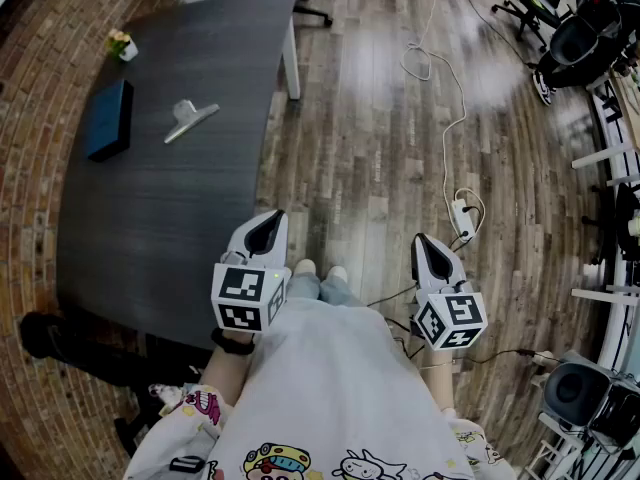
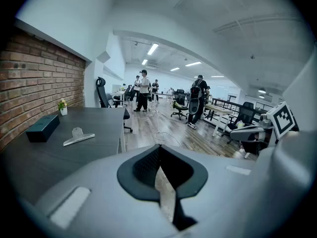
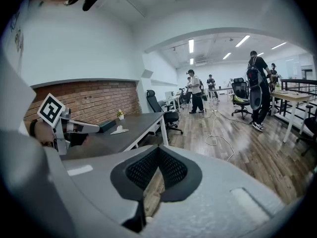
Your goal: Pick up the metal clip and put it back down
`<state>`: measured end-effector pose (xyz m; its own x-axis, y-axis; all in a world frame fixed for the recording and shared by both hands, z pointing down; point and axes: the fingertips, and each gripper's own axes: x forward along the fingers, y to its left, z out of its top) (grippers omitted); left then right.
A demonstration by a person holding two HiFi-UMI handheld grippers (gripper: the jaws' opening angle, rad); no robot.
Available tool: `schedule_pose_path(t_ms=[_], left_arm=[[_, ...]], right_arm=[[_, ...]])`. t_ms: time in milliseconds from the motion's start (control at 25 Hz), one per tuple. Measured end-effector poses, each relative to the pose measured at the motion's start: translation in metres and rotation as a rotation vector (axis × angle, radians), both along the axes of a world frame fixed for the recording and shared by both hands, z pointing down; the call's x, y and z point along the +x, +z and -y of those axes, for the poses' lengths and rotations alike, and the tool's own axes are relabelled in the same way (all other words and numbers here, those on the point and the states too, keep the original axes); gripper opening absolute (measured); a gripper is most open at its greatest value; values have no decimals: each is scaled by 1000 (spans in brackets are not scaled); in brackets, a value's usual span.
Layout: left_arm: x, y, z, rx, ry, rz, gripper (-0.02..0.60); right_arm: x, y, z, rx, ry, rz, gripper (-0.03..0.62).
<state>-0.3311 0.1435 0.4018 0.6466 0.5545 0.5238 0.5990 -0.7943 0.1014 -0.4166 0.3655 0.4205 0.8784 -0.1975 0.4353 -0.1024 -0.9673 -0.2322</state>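
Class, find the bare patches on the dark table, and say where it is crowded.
Bare: the table's near half, this side of the metal clip and dark box. Crowded: the far end, with box, clip and small plant.

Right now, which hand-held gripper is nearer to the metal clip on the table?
Left. The left hand-held gripper sits by the near edge of the table, short of the metal clip. The right hand-held gripper is over the wood floor, farther off.
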Motion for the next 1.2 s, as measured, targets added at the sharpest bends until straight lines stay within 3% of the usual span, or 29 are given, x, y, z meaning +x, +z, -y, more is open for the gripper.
schedule_pose_path(t_ms=[160,480,680,920,1200], left_arm=[[-1,-6,-7,-24,-3,-11,38],[3,-9,-19,-39,-16,-28,84],[22,-5,-20,-44,-26,-27,117],[69,3,-28,-54,-32,-25,149],[158,-3,-31,-68,-41,-27,173]], right_arm=[[-1,-3,-8,6,-11,-12,3],[1,1,-24,36,-6,-22,90],[19,7,-28,51,-4,-14,142],[61,12,-36,55,-2,-7,170],[149,8,-40,46,-9,1,187]])
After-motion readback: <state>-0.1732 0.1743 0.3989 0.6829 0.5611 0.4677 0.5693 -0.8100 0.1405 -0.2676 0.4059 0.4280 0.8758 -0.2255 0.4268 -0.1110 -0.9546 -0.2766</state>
